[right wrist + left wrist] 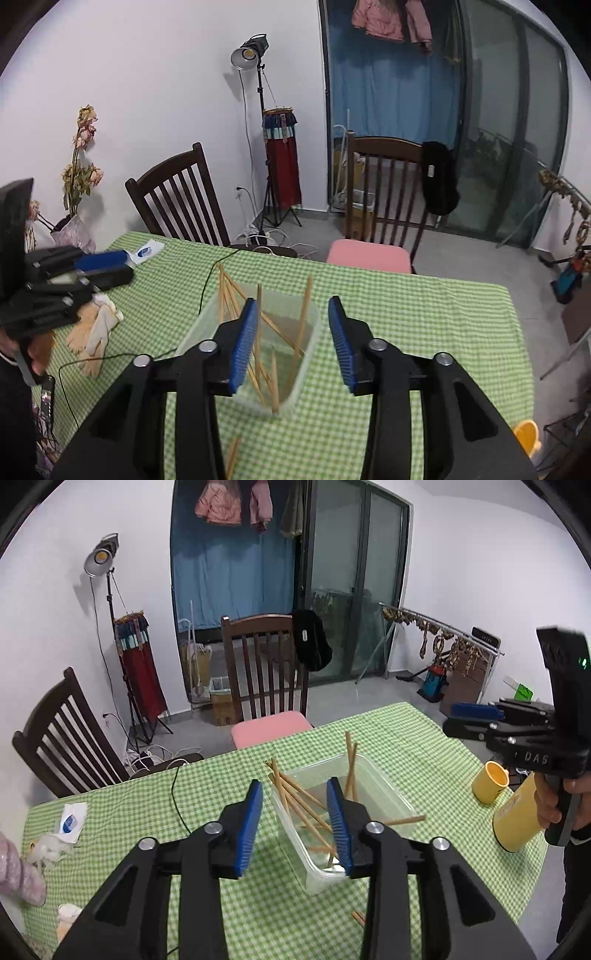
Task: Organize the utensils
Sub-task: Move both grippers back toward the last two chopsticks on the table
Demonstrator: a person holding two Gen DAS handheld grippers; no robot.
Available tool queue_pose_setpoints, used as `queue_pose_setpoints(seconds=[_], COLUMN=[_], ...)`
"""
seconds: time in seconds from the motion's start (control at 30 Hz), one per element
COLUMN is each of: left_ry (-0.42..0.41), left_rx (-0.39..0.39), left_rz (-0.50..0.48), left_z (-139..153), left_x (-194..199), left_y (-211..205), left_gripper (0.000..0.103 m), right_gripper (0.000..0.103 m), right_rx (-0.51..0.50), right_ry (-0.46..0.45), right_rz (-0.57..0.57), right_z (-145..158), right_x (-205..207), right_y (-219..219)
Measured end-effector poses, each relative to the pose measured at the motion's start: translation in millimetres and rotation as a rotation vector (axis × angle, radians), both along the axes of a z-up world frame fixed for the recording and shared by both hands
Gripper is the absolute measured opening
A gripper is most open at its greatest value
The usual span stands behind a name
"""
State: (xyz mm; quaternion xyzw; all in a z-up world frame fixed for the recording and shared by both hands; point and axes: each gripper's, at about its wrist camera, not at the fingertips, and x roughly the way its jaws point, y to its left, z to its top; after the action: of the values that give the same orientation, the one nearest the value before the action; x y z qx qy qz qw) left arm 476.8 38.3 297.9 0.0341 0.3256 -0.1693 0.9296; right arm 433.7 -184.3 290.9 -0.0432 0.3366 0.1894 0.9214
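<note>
Both claws hang over the table (110, 834) with their blue pads apart and nothing held. Under the left claw (297, 827) sits a clear tub (380, 786) full of sticks (295, 797). Below the right claw (291, 343), that tub is just left of the middle

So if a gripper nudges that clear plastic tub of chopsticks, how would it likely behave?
The clear tub looks thin-walled and light, so it would probably slide on the checked cloth rather than resist. Chopsticks lean over its rim, so they may shift or spill.
</note>
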Motion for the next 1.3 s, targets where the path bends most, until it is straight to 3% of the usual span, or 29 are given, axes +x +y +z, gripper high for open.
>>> queue_pose_setpoints(seconds=[0.13, 0.23, 0.5, 0.67, 0.8, 1.07, 1.2, 1.3], left_ry=[-0.028, -0.047, -0.070, -0.119, -0.125, -0.154, -0.192, -0.207], left_rx=[0.001, 0.008, -0.004, 0.010, -0.004, -0.102, -0.109, -0.105], left_rz=[0.008, 0.013, 0.032, 0.111, 0.147, 0.178, 0.210, 0.200], left_z=[15.0, 22.2, 8.2, -24.1, -56.3, -105.1, -130.6, -150.3], left_x=[-38.4, -61.4, -122.8, -162.2, -189.1, -260.8, -292.7, -306.9], left_y=[2.2, 4.0, 5.5, 1.3, -4.8, -10.3, -15.4, -23.1], left_gripper=[0.038, 0.046, 0.050, 0.063, 0.063, 0.073, 0.082, 0.083], right_gripper=[0.043, 0.045, 0.051, 0.056, 0.062, 0.070, 0.072, 0.073], right_rx=[-0.011, -0.019, -0.043, -0.077, -0.099, -0.072, -0.036, 0.008], right_ry=[-0.011, -0.029, -0.071, -0.109, -0.141, -0.202, -0.228, -0.229], right_rz=[-0.023, -0.035, -0.059, -0.027, -0.002, 0.014, 0.011, -0.026], right_z=[4.3, 9.1, -0.5, -21.1, -41.2, -80.4, -104.3, -128.4], right_x=[-26.9, -46.4, -102.6, -145.6, -176.7, -236.9, -261.6, -272.9], right_y=[-11.7, -18.8, -29.2, -18.7, -9.6, -4.2, -4.0, -3.5])
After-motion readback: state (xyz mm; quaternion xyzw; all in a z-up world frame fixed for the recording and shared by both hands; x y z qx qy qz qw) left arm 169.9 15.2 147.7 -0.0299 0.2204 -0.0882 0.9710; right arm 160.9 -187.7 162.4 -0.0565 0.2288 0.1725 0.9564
